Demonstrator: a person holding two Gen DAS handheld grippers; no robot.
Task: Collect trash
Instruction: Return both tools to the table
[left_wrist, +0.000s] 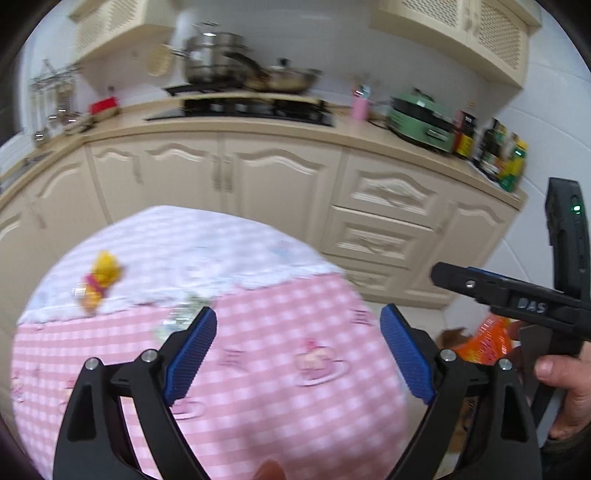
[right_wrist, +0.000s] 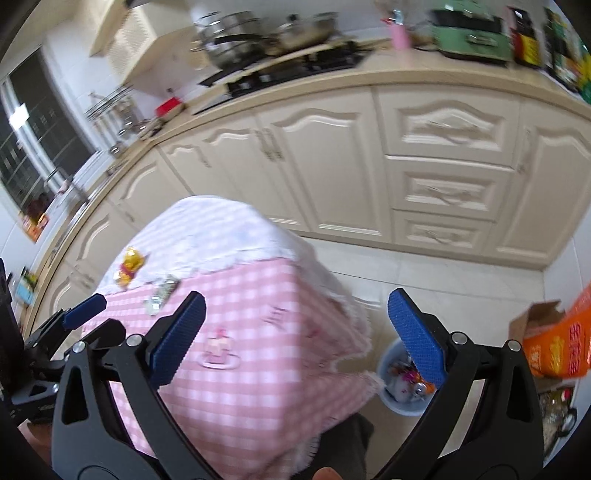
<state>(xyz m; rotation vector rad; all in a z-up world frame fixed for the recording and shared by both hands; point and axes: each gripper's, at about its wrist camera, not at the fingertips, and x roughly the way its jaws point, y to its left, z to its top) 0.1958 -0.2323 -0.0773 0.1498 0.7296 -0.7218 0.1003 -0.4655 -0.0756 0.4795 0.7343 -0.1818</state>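
A: Status check, quick. Left claw (left_wrist: 298, 345) spread wide, nothing in it. Right claw (right_wrist: 295, 334) same: wide apart, holding nothing. Both hang above the worktop (left_wrist: 277, 406) with the pink checked cloth.

B: Trash left?

A: One crumpled wrapper (right_wrist: 160, 297), clear or silvery, lying near the far side of the pink cloth by the white lace strip. In the left view it sits just past the left claw's left finger (left_wrist: 177, 317), blurred. Can't tell what it is exactly.

B: And the yellow thing?

A: Small bear toy (left_wrist: 98, 282), lying on the white strip, apart from the wrapper. Looks like a keeper, not trash, my guess.

B: Bin?

A: Pale blue bin (right_wrist: 397, 384) on the floor just beside the worktop's right corner, partly behind the right claw's finger. Already has colourful scraps inside, so I'd say some collecting is done.

B: Remaining?

A: Probably only that wrapper: grab, carry right, drop in bin. Rest of the cloth shows prints only. Frames are motion-blurred, so tiny bits could be missed.
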